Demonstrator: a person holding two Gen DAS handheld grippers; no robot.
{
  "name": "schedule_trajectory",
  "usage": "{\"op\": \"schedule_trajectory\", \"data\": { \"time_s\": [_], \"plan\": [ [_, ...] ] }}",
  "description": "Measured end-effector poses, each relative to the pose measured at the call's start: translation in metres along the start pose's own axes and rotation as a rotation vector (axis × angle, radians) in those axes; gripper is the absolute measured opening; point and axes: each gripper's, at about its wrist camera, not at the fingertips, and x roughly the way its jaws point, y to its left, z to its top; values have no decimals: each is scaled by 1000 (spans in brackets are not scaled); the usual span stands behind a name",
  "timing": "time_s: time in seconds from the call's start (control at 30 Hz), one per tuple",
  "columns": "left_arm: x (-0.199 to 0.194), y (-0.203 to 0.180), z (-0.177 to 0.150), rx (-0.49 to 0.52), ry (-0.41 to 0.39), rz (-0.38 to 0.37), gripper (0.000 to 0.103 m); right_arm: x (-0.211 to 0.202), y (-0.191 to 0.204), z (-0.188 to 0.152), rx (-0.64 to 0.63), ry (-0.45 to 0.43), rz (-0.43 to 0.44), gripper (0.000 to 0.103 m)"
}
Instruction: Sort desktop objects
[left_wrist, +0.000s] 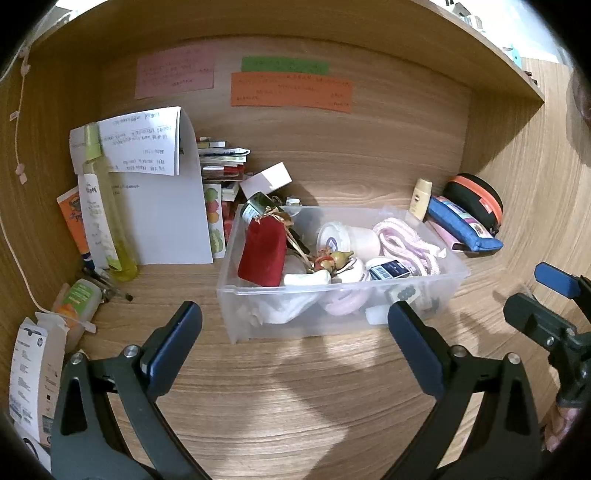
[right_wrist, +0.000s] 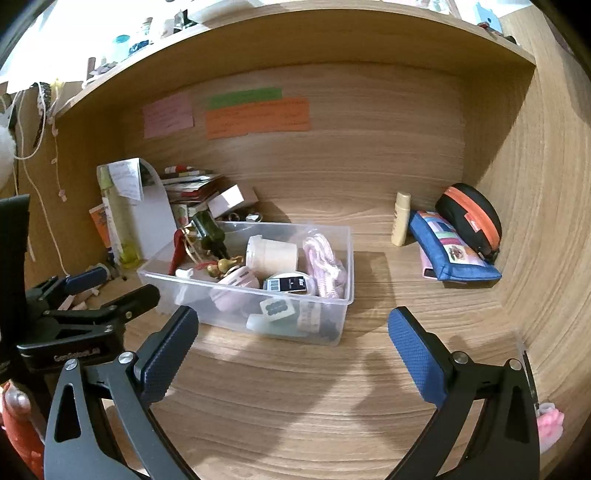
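Wooden bench (left_wrist: 295, 387) inside an alcove, seen from both wrist cameras. At centre stands a clear plastic bin (left_wrist: 343, 306) (right_wrist: 258, 317), already loaded with small items: a red pouch (left_wrist: 263, 254) leaning at its left end, a dark green jar (left_wrist: 258, 206) behind the pouch, a cream cup (left_wrist: 351, 240) (right_wrist: 271, 254) lying on its side, a pink cord (left_wrist: 406, 243) (right_wrist: 325, 269) at the right end, and a dark barcoded card (left_wrist: 391, 269) (right_wrist: 288, 285) near the front wall.

Outside the bin, right: a cream bottle (left_wrist: 422, 199) (right_wrist: 402, 218) upright, a blue pouch (left_wrist: 465, 225) (right_wrist: 454, 251) just beside it, and a black case with an orange zip (left_wrist: 480, 195) (right_wrist: 474, 218) behind the pouch. Outside the bin, left: a tall yellow-green bottle (left_wrist: 107, 206) upright against white paper (left_wrist: 166, 206), an orange tube (left_wrist: 74, 221) beside it, a stack of booklets (left_wrist: 221, 158) behind, and a white carton (left_wrist: 33, 369) at the near edge.

Left hand-held gripper (left_wrist: 295, 332): jaws spread wide, nothing between them, hovering in front of the bin. Right hand-held gripper (right_wrist: 293, 336): jaws likewise spread wide and empty, facing the bin's front right corner. Coloured notes (left_wrist: 291, 88) are fixed to the back wall.
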Motion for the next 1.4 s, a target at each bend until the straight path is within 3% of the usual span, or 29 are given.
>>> {"op": "schedule_trajectory", "data": {
  "time_s": [1.4],
  "plan": [
    [3,-5,2,20,-3,14,102,3,-15,1,43,49,26,103]
  ]
}}
